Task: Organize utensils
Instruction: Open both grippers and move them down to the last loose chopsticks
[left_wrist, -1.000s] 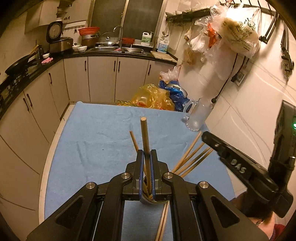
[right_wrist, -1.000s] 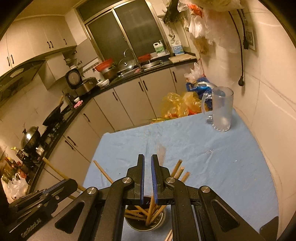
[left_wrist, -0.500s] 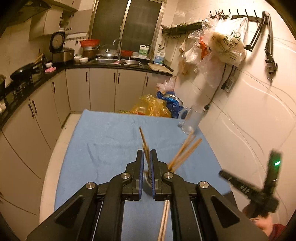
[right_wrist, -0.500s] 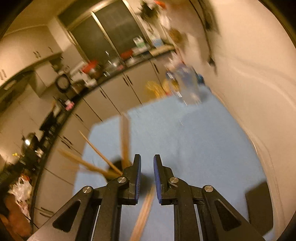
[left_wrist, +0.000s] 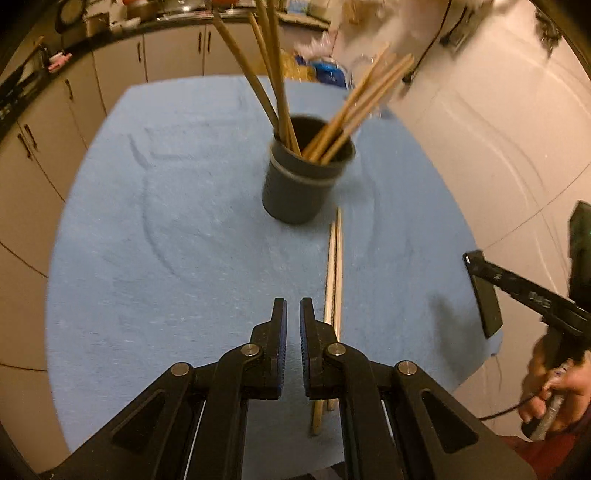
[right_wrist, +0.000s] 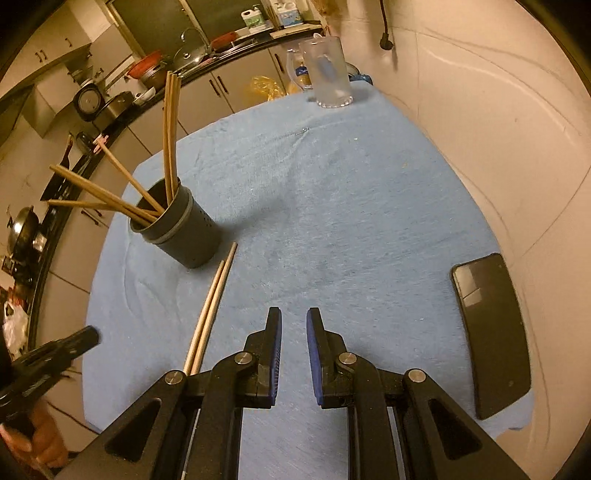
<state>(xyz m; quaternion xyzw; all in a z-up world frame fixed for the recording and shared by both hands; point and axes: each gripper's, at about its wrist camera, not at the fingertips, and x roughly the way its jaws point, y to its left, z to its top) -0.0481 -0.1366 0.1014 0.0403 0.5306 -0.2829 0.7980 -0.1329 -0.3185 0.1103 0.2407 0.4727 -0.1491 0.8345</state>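
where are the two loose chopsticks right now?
The loose chopsticks lie side by side flat on the blue cloth, just in front of the dark holder. In the right wrist view they sit left of the gripper; in the left wrist view, just right of it.

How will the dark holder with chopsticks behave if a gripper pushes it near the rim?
The dark holder looks tall and narrow, so a high push may tip it. The chopsticks in it lean far outward, probably adding top weight. The blue cloth under it likely resists sliding, which favours tipping.
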